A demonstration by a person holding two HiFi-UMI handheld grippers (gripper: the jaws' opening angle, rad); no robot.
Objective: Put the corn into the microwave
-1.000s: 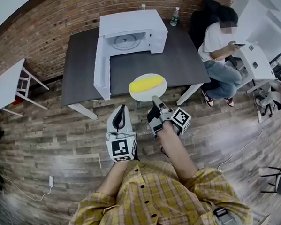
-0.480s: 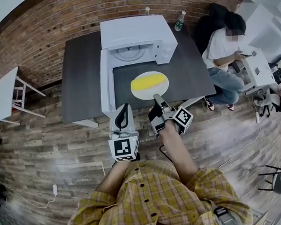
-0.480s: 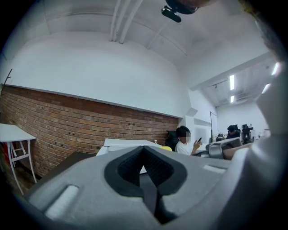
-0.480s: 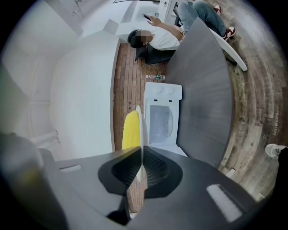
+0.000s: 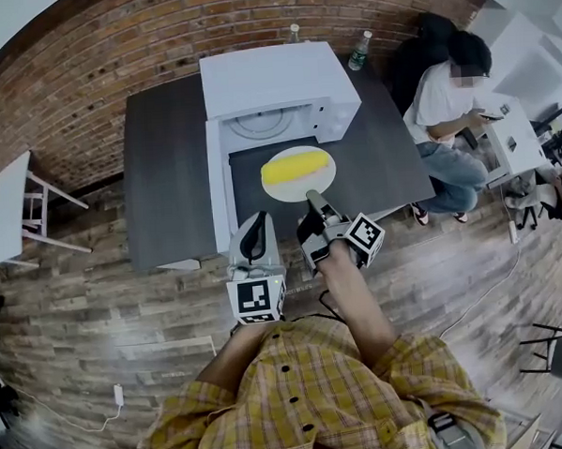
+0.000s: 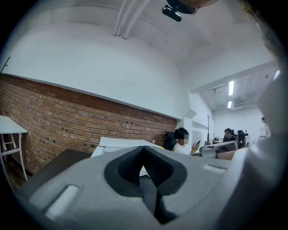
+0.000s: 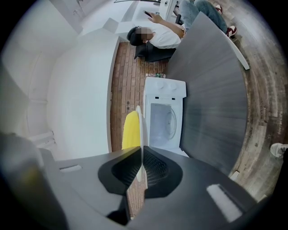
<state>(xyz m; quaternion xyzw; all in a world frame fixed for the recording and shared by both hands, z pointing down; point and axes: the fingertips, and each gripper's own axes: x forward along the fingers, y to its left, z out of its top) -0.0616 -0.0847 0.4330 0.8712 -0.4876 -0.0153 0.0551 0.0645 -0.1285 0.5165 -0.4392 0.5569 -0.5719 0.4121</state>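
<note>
Upper centre, the dark bench [image 5: 166, 178] bears an open white microwave [image 5: 273, 78]. Your right tool [image 5: 310, 200] pinches the round white plate [image 5: 303, 190] level to carry yellow corn [image 5: 295, 166]; left tool [image 5: 255, 222] pressed together, apparently empty.

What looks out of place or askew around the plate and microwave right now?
Nothing stands out. The corn lies wholly on the white plate, which the right gripper pinches by its near rim before the open microwave. Its door is swung wide. The left gripper is shut and empty.
</note>
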